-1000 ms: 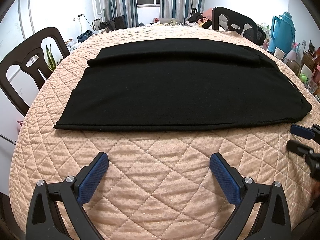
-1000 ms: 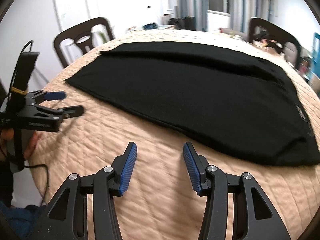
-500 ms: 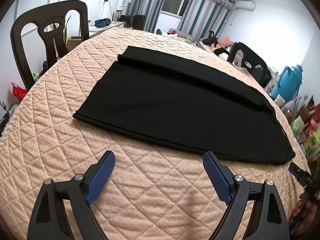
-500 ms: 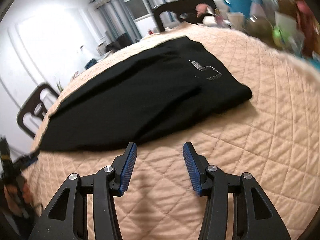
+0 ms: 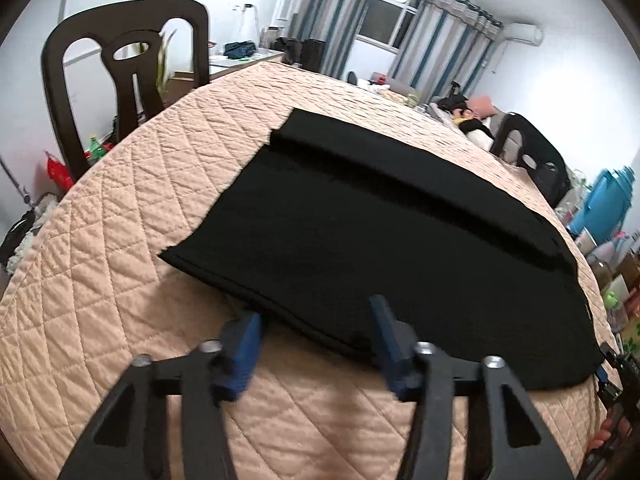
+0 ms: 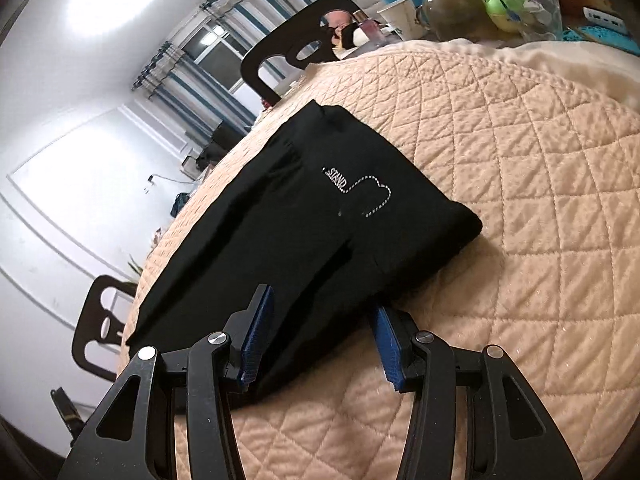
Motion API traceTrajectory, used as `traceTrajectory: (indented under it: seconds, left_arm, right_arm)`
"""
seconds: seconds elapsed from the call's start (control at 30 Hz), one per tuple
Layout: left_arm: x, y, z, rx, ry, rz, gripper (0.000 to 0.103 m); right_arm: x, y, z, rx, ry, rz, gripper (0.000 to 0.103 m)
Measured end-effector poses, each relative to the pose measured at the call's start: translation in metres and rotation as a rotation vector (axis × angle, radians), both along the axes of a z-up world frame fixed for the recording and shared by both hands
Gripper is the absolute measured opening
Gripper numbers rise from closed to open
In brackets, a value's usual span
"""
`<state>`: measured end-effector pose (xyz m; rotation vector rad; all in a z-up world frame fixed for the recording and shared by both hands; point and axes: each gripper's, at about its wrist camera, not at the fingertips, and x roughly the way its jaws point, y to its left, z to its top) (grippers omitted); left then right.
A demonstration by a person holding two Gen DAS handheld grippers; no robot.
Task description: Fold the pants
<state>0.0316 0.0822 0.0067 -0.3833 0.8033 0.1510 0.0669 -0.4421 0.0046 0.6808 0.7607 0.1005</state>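
Note:
Black pants (image 5: 380, 232) lie flat, folded lengthwise, on the quilted peach table cover (image 5: 120, 280). My left gripper (image 5: 316, 340) is open, its blue pads astride the near long edge of the pants close to the leg end. In the right wrist view the pants (image 6: 320, 216) show the waist end with a white "STAND" print (image 6: 336, 178). My right gripper (image 6: 320, 336) is open, its fingers astride the near edge by the waist corner. The right gripper also shows at the far right of the left wrist view (image 5: 612, 376).
Dark chairs stand at the table's left (image 5: 128, 64) and far right (image 5: 536, 160). A blue thermos (image 5: 608, 204), jars and cups (image 6: 452, 12) crowd the table's right end. The table edge drops off at the left.
Both grippers have moved forward to the near edge of the pants. The left has narrowed its opening and shifted towards the leg end; the right has swung to the waist end.

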Motion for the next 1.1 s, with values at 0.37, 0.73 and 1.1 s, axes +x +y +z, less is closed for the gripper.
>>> traceTrajectory:
  seconds: [0.37, 0.73, 1.1]
  left_arm:
    - [-0.008, 0.023, -0.002, -0.107, -0.027, 0.019, 0.005]
    - [-0.082, 0.028, 0.030, -0.138, -0.150, -0.029, 0.005]
    - [-0.096, 0.034, 0.000, -0.140, -0.041, -0.010, 0.011]
  right_arm:
    - [-0.003, -0.009, 0.000, 0.026, -0.012, -0.038, 0.004]
    - [-0.063, -0.014, 0.037, 0.035, -0.105, 0.003, 0.002]
    - [-0.084, -0.020, 0.001, 0.010, 0.056, -0.004, 0.007]
